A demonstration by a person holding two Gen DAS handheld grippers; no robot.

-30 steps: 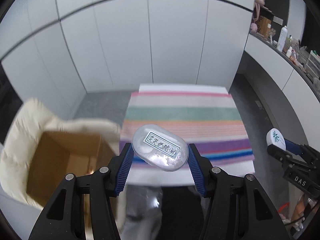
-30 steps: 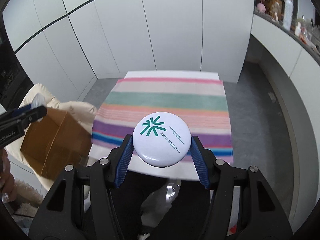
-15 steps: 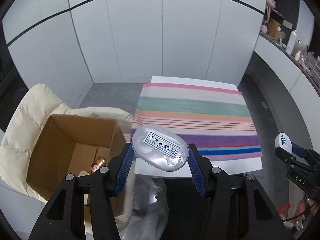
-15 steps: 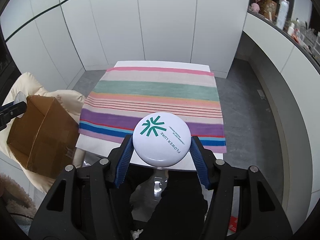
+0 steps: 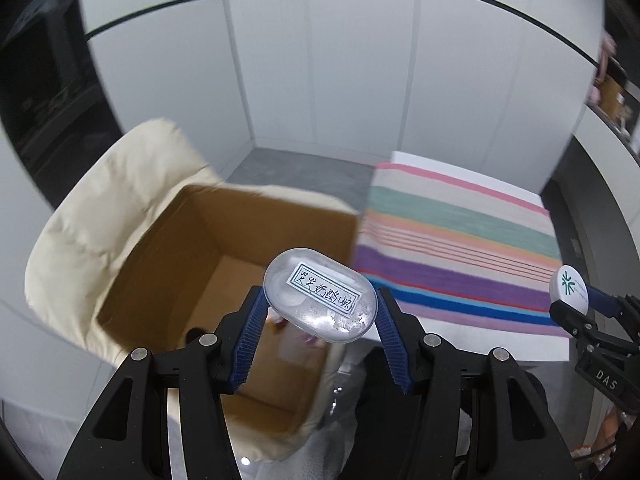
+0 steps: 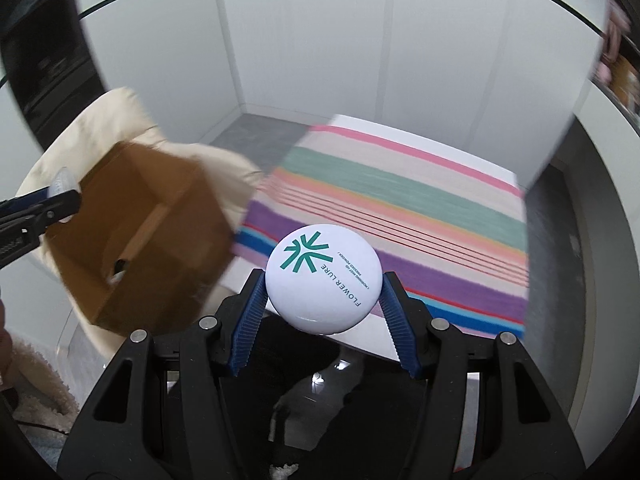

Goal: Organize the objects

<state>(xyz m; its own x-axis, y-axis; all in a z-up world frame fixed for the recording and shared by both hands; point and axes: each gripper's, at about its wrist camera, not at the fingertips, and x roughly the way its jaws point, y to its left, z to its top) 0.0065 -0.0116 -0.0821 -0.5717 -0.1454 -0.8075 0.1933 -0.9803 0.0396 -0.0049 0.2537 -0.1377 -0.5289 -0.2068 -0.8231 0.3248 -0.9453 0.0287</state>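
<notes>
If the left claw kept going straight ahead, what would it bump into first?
Probably the cardboard box: the left claw, holding a clear case, points into its open top. Depth is hard to judge.

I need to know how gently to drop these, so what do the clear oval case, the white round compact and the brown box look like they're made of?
The clear oval case looks like glossy transparent plastic: highlights, contents showing through. The white round compact looks like smooth, semi-gloss plastic with printed teal lettering. The brown open-topped box looks like matte corrugated cardboard, though blur hides any fluting.
</notes>
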